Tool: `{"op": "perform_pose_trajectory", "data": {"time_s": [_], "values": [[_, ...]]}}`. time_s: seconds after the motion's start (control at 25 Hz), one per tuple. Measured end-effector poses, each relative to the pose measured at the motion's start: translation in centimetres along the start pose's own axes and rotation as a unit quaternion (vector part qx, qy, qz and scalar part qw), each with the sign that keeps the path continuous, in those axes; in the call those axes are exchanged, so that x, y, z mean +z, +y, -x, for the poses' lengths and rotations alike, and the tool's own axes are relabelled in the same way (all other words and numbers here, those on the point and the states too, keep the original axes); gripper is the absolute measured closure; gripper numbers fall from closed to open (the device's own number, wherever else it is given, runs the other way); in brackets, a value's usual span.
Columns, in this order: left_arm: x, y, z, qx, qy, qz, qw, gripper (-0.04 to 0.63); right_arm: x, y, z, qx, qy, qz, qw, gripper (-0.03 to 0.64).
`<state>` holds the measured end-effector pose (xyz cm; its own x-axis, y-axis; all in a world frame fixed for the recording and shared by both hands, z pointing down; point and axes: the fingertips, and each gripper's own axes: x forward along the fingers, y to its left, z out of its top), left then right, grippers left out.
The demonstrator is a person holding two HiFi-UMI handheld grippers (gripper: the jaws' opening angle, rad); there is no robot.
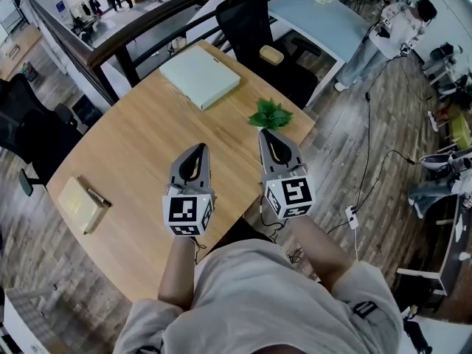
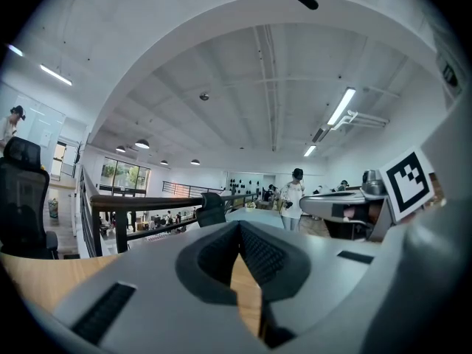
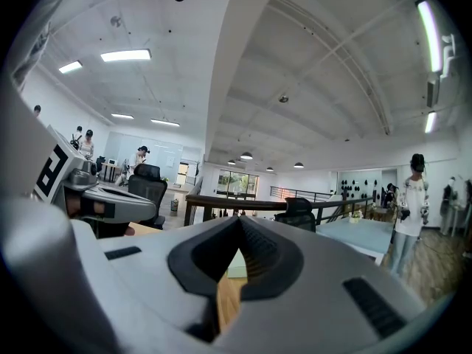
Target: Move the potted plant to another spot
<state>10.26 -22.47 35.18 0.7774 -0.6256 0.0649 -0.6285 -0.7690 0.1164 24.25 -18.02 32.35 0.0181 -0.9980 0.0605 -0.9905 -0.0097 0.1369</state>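
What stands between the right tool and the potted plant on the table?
Nothing visible does. In the head view the right tool, shut, points at the potted plant, which sits just beyond its tip with no other object between them.

**Around the wooden table: box, notebook, chairs**

A wooden table (image 1: 140, 146) spreads beneath the left gripper (image 1: 198, 147) and right gripper (image 1: 267, 133). Ahead of the left gripper, well apart from it, a flat pale green box (image 1: 200, 76) lies near the far edge. Off to that gripper's left sits a tan notebook (image 1: 77, 205) with a dark pen (image 1: 98, 198) at its edge. Beyond the right gripper stands a black office chair (image 1: 254, 28) with a small tan object (image 1: 271, 54) on its seat, then a light blue table (image 1: 324, 21). Far to the right, a person in white (image 1: 391, 35) stands on the wood floor, with a cable (image 1: 369, 161) trailing nearby.
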Motion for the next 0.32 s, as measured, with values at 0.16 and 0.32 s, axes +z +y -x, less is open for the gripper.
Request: {"op": "perform_pose_trajectory", "data": {"time_s": [0.16, 0.32], "values": [[-0.23, -0.04, 0.02, -0.002, 0.003, 0.001, 1.0000, 0.583, -0.07, 0.02, 0.01, -0.001, 0.000, 0.000, 1.000, 0.614], [-0.61, 0.06, -0.01, -0.003, 0.004, 0.003, 1.0000, 0.583, -0.28, 0.16, -0.16, 0.001, 0.001, -0.001, 1.000, 0.614]]}}
